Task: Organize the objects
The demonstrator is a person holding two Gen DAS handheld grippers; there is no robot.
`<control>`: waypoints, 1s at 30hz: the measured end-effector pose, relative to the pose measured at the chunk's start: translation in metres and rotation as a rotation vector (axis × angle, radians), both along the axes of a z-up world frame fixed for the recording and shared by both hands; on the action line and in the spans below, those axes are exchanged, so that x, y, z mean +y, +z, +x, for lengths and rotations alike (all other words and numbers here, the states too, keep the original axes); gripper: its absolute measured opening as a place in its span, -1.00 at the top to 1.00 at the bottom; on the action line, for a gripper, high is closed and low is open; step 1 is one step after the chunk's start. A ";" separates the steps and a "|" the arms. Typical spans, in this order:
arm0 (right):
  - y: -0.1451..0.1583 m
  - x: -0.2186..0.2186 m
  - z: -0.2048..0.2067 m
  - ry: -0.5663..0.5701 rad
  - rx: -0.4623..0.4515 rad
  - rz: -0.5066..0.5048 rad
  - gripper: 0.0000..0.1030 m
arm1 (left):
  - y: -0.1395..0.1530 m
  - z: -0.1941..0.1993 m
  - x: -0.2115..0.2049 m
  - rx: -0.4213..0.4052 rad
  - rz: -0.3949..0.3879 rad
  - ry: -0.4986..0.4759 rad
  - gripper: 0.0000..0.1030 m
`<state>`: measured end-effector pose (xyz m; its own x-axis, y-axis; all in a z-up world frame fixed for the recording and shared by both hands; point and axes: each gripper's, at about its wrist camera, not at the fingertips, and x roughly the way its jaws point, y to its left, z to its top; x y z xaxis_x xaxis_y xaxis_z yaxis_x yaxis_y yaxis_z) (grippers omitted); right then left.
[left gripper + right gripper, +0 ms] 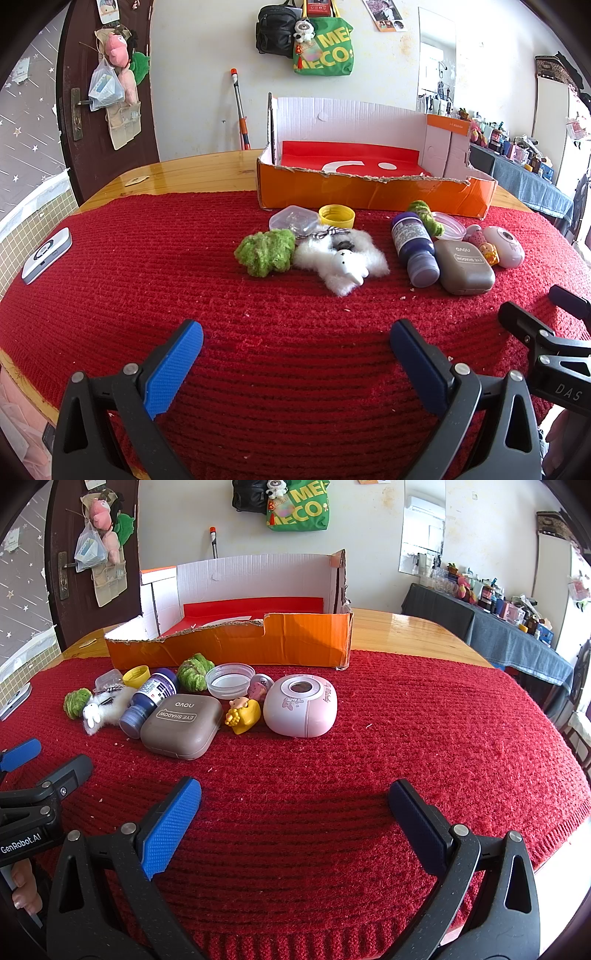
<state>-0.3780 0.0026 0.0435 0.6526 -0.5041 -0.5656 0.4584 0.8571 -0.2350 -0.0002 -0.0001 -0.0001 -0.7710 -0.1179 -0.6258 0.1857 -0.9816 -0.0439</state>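
On the red knitted cloth (147, 277), near the torn orange box (369, 192), lies a huddle of small things: green fluff (266, 252), a white plush (343, 260), a purple bottle (412, 247), a brown eyeshadow case (183, 725), and a pink round gadget (301, 710), perhaps a small camera. Left gripper (295, 334) and right gripper (293, 794) hover nearer, both released and empty.

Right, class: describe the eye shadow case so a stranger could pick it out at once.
Start at the orange cardboard box at the back of the red knitted mat; a cluster of small things lies in front of it. At the cluster's near edge sits the eye shadow case, beside a purple bottle. It alone is a grey-brown rounded square with lettering on its lid.
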 end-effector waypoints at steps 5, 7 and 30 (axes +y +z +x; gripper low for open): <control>0.000 0.000 0.000 0.007 0.001 -0.001 -1.00 | 0.000 0.000 0.000 -0.001 -0.001 0.010 -1.00; 0.000 0.000 0.000 0.010 0.001 -0.001 -1.00 | 0.000 0.000 0.000 -0.001 -0.002 0.016 -1.00; 0.038 -0.023 0.016 0.131 -0.027 0.017 -1.00 | 0.023 -0.019 -0.030 -0.030 0.035 0.054 -1.00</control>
<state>-0.3620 -0.0202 0.0811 0.7273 -0.4039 -0.5549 0.3479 0.9139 -0.2092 -0.0191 -0.0305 0.0233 -0.7448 -0.1367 -0.6532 0.2401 -0.9681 -0.0712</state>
